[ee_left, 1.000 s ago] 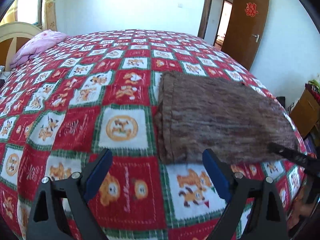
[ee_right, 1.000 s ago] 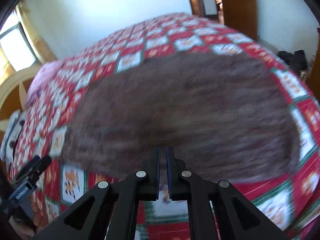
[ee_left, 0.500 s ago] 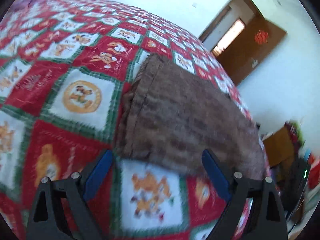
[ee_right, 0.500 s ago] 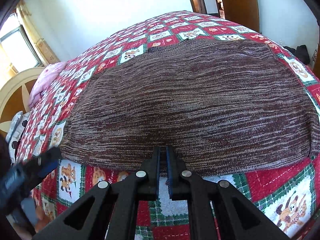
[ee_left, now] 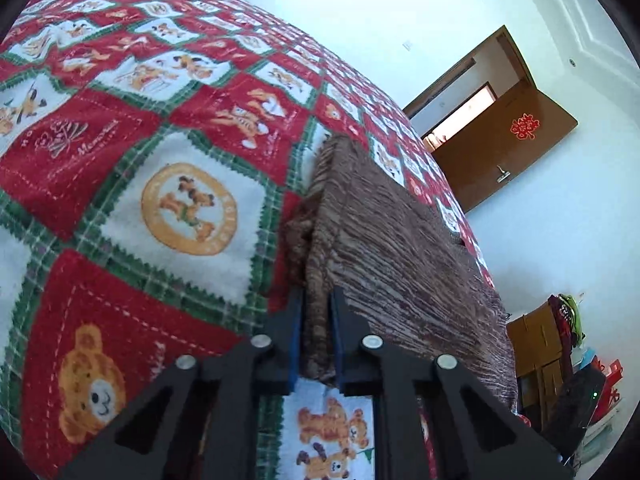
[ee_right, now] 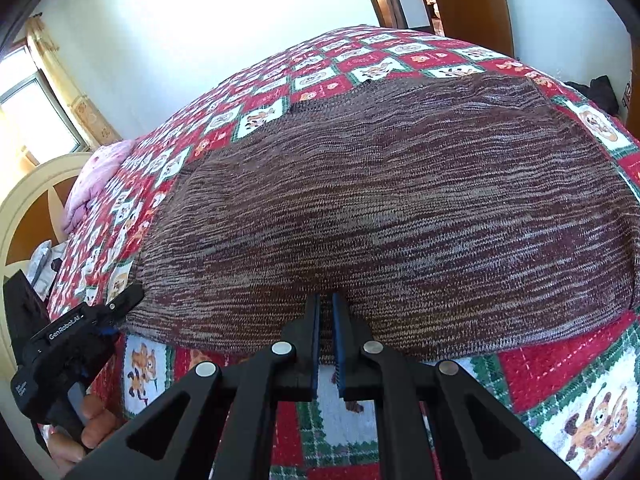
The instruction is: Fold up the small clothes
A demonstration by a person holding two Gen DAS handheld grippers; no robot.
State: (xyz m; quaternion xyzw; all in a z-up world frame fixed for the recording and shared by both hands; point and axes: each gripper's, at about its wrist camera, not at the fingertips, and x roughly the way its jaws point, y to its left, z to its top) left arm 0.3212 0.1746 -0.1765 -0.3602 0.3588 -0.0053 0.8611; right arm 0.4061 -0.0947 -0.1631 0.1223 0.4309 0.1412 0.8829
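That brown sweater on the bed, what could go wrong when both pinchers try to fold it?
The left gripper is closing on the thick corner of the brown sweater, where several layers bunch up; it might catch only some, so the rest sag. The right gripper pinches just the near hem, which could slip out. Either one might also grab the red blanket underneath.
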